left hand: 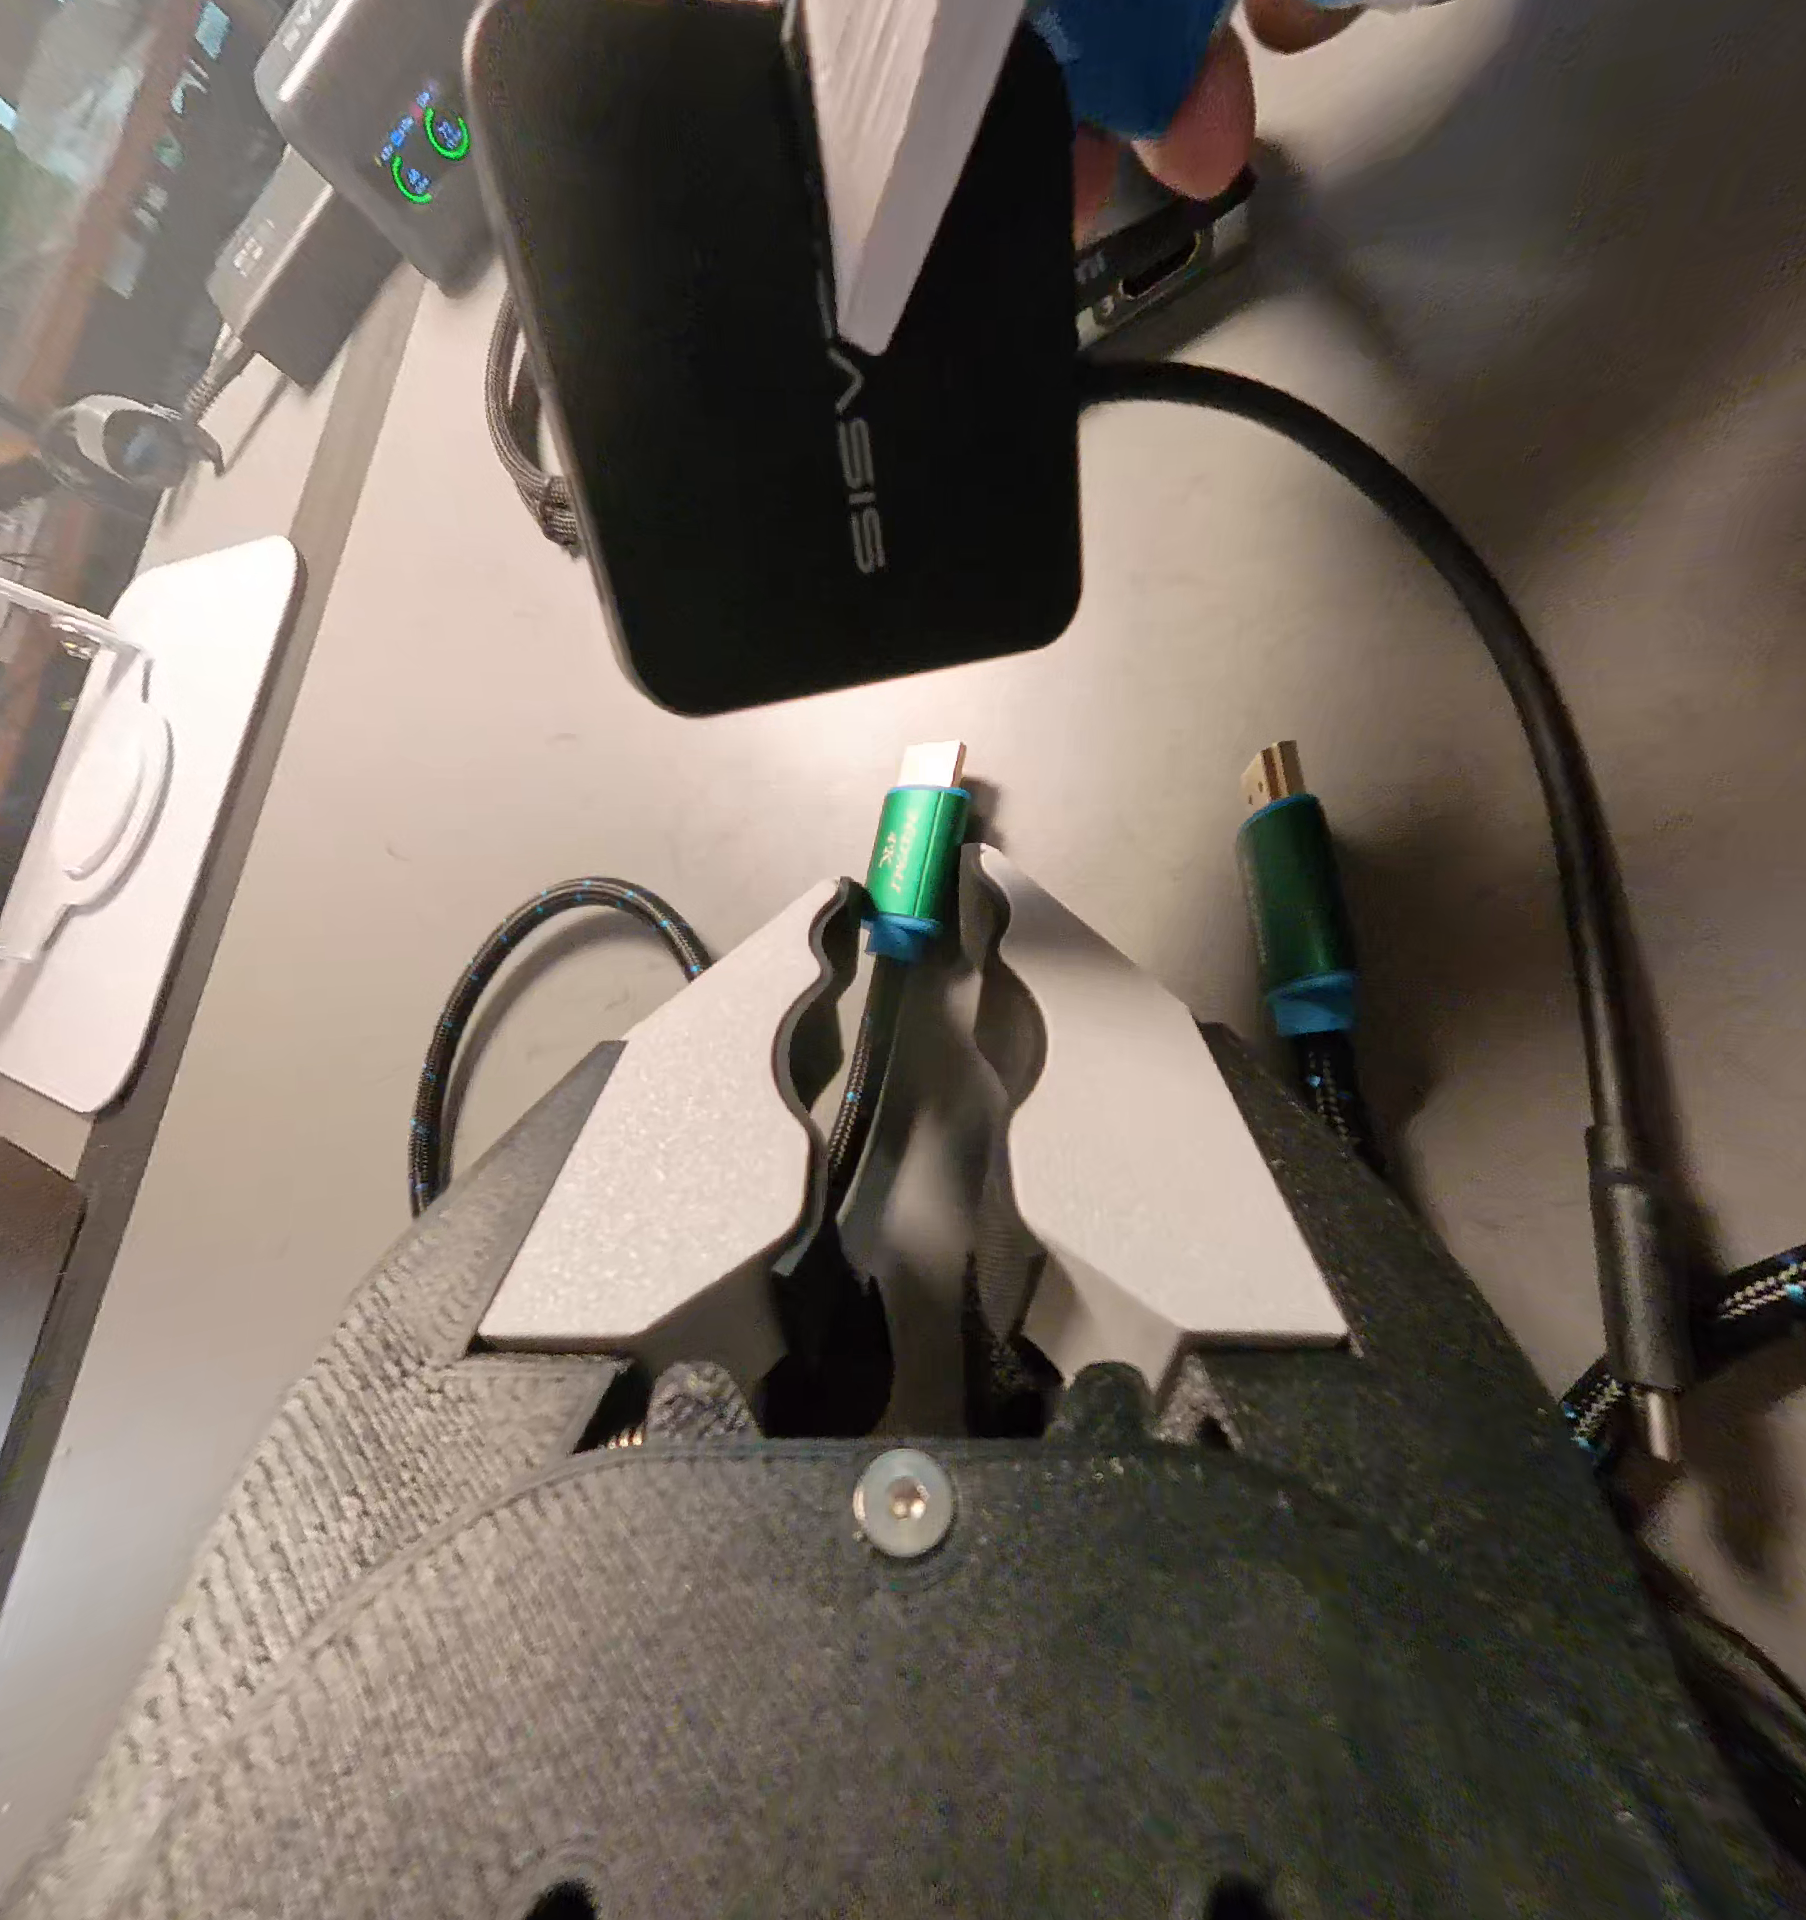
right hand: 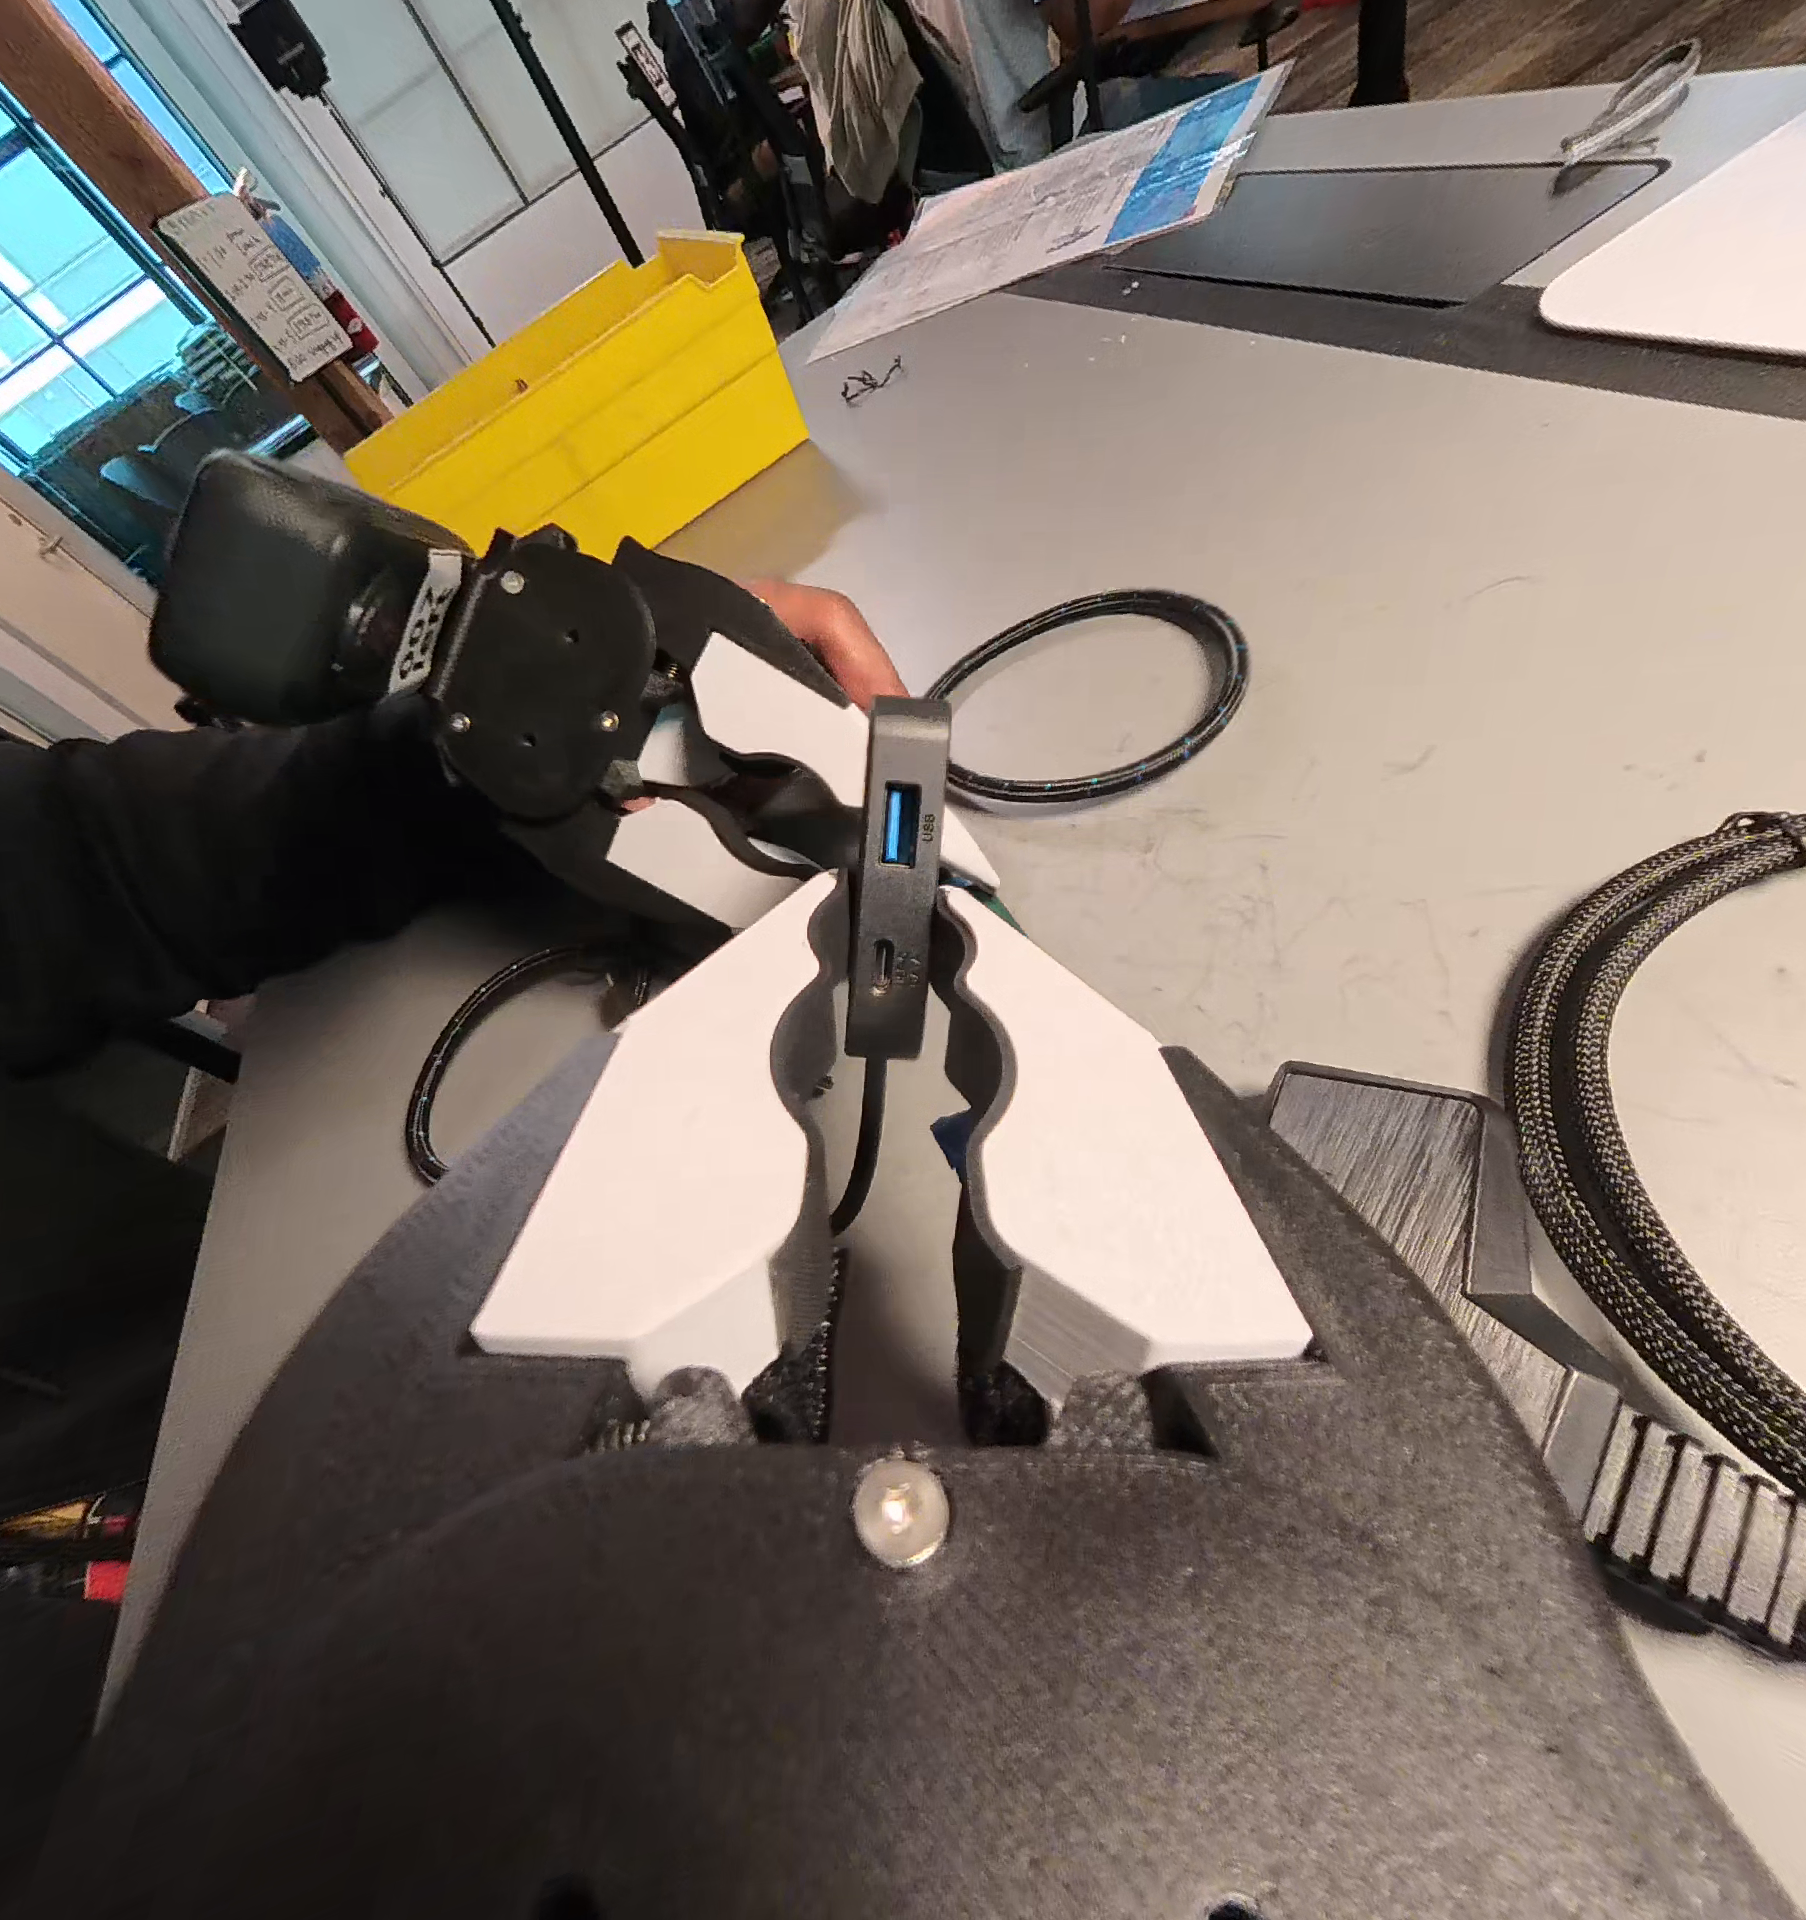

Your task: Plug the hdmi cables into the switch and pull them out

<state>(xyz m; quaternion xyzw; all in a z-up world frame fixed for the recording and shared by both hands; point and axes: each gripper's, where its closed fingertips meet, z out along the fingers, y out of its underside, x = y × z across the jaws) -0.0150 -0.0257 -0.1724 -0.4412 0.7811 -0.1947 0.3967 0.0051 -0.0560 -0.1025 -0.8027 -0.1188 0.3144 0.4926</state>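
Note:
My left gripper (left hand: 909, 878) is shut on a bright green HDMI plug (left hand: 914, 862), whose metal tip points at the black switch (left hand: 774, 395). A small gap separates the tip from the switch. A second, darker green HDMI plug (left hand: 1294, 914) lies on the table to the right. My right gripper (right hand: 894, 904) is shut on the switch (right hand: 904, 790) and holds it edge-on above the table, with a blue USB port facing the camera. One of its white fingers (left hand: 878, 156) shows across the switch. The switch's black lead (left hand: 1501, 623) curves right to a loose plug (left hand: 1647, 1351). The left gripper (right hand: 774, 769) also shows beyond the switch in the right wrist view.
A power bank (left hand: 390, 156) with a lit green display and a white pad (left hand: 130, 810) lie by the table's left edge. A yellow bin (right hand: 587, 416), paper sheets (right hand: 1065, 218) and a thick braided cable coil (right hand: 1605, 1143) are on the grey table (right hand: 1294, 571). A thin cable loop (right hand: 1086, 707) lies behind the switch. One gripper's finger ends stand about 8 cm off the other's. Both grippers' tips are roughly 30 cm from the power bank (left hand: 390, 156).

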